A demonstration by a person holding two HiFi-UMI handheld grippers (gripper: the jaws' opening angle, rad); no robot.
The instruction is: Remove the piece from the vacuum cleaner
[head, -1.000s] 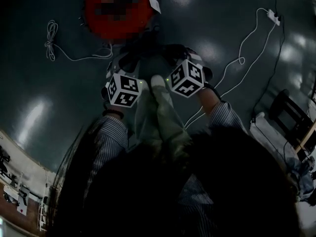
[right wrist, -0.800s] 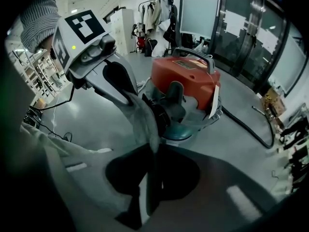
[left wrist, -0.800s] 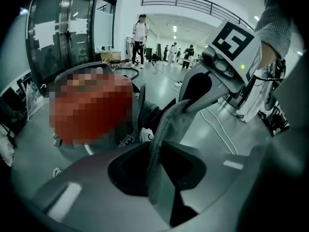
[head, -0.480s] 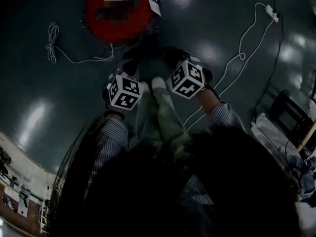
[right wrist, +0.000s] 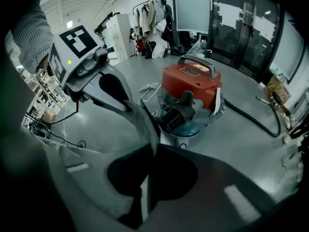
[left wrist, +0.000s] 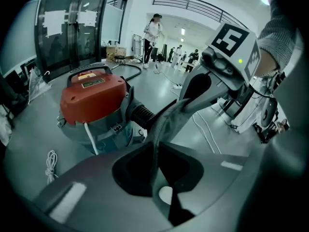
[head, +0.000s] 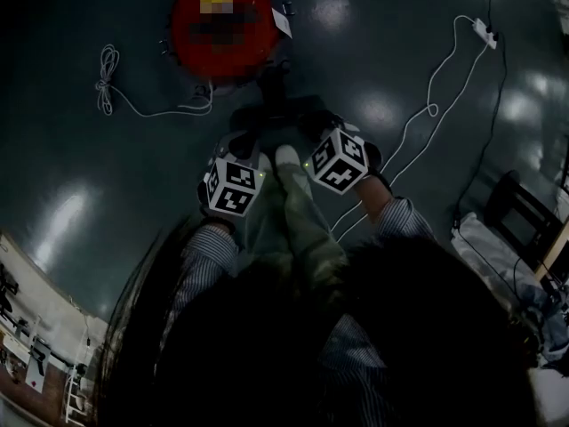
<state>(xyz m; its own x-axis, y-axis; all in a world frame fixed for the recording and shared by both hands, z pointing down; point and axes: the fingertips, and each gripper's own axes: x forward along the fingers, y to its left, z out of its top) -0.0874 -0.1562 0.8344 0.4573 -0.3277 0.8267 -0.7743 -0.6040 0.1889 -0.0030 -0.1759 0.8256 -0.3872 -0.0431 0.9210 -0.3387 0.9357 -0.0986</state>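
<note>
The red vacuum cleaner (head: pixel 224 27) (left wrist: pixel 91 93) (right wrist: pixel 190 83) stands on the floor with its black ribbed hose (left wrist: pixel 141 115) (right wrist: pixel 171 119) pointing at me. A thin grey piece (left wrist: pixel 166 124) (right wrist: pixel 142 120) runs out from the hose end. My left gripper (left wrist: pixel 155 146) (right wrist: pixel 123 103) has just been closing and its jaws now pinch this piece edge-on. My right gripper (right wrist: pixel 153 146) (left wrist: pixel 193 98) is shut on the same piece from the other side. In the head view only the two marker cubes (head: pixel 233 188) (head: pixel 338 161) show; the fingertips are hidden.
A coiled white cable (head: pixel 107 78) lies left of the vacuum cleaner. A long white cable (head: pixel 436 87) with a power strip (head: pixel 492 30) lies to the right. A black hose (right wrist: pixel 251 115) trails over the floor. The person's white shoes (head: pixel 286 157) are between the grippers. People (left wrist: pixel 152 30) stand far off.
Both grippers have drawn back a little from the red vacuum cleaner toward the person. The vacuum cleaner sits slightly lower and further right in the head view.
</note>
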